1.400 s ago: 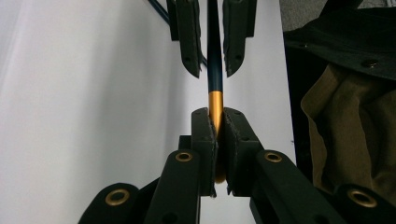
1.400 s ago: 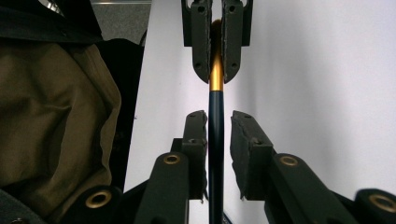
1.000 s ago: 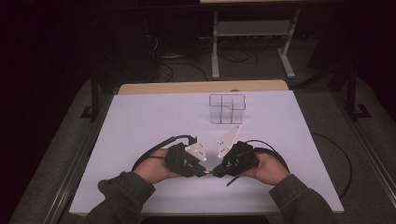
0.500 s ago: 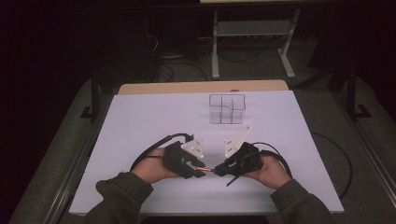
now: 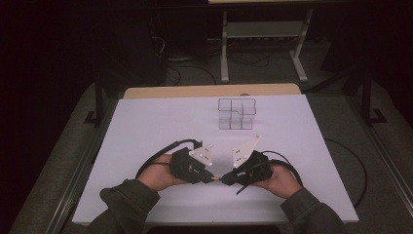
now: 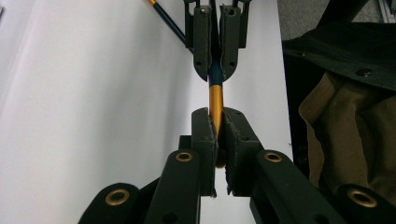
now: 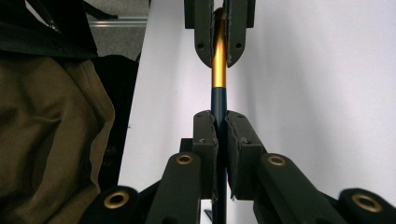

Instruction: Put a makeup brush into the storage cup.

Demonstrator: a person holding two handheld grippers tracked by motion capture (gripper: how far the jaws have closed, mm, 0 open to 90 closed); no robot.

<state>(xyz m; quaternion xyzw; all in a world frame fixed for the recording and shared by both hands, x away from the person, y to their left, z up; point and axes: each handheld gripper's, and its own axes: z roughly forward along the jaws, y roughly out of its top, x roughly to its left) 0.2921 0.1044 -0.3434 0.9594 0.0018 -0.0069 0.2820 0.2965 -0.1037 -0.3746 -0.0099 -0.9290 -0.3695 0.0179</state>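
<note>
- Two grippers meet tip to tip low on the white table [image 5: 146,126] in the high view: the left gripper [image 5: 210,178] and the right gripper [image 5: 225,179] each clamp one end of a thin pen [image 5: 217,179] that bridges them. Beyond both, well apart, stands a clear box [image 5: 236,114] with compartments; what lies in them cannot be told.
- From the left gripper view, the left gripper [image 6: 217,126] has just closed; it pinches the pen's [image 6: 215,100] gold end, the right gripper [image 6: 215,70] opposite.
- From the right gripper view, the right gripper [image 7: 220,122] is clamped on the pen's [image 7: 219,88] dark blue end, the left gripper [image 7: 218,58] gripping the gold part.
</note>
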